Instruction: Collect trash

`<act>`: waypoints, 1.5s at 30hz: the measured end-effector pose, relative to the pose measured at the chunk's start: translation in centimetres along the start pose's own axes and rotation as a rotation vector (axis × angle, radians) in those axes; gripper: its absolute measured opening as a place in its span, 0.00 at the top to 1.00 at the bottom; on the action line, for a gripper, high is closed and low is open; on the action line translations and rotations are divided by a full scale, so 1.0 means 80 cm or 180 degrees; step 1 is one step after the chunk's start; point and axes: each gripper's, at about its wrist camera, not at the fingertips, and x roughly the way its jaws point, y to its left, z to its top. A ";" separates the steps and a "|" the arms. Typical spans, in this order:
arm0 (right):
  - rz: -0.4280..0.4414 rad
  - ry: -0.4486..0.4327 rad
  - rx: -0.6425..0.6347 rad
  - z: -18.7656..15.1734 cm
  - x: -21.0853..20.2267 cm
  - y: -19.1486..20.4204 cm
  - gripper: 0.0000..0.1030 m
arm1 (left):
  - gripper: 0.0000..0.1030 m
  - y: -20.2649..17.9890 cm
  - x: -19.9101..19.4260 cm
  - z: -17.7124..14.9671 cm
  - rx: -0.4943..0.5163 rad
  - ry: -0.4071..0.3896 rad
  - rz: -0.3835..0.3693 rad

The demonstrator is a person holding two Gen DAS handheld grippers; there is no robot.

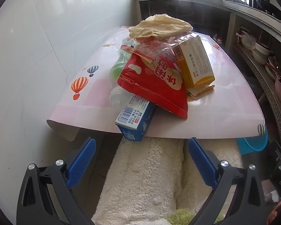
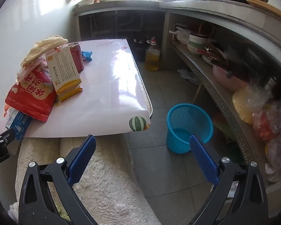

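Kitchen floor holds your blue basket [image 2: 189,127], right of the bench [image 1: 224,112]. Trash sits piled at the bench's left-front: red snack bag [image 1: 153,82], then blue box [image 1: 134,120] overhanging the edge. Both left hand-held gripper [image 1: 140,150] and right hand-held gripper [image 2: 142,146] gape wide, holding nothing; pinch the overhanging box first.

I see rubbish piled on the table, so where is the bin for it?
The blue basket stands on the floor in the right wrist view, right of the table near its front corner, below the cluttered shelf.
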 end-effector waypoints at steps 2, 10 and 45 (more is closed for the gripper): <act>-0.0001 -0.0005 0.0001 0.000 -0.001 0.000 0.07 | 0.06 0.000 0.000 0.000 -0.0002 0.0005 0.0000; -0.0001 -0.0018 -0.0011 0.001 0.000 0.001 0.07 | 0.06 0.000 -0.002 0.001 0.0009 0.0006 -0.0028; -0.0017 -0.0075 -0.0006 0.004 -0.008 0.003 0.07 | 0.06 0.009 0.001 -0.003 -0.0031 -0.0024 -0.0015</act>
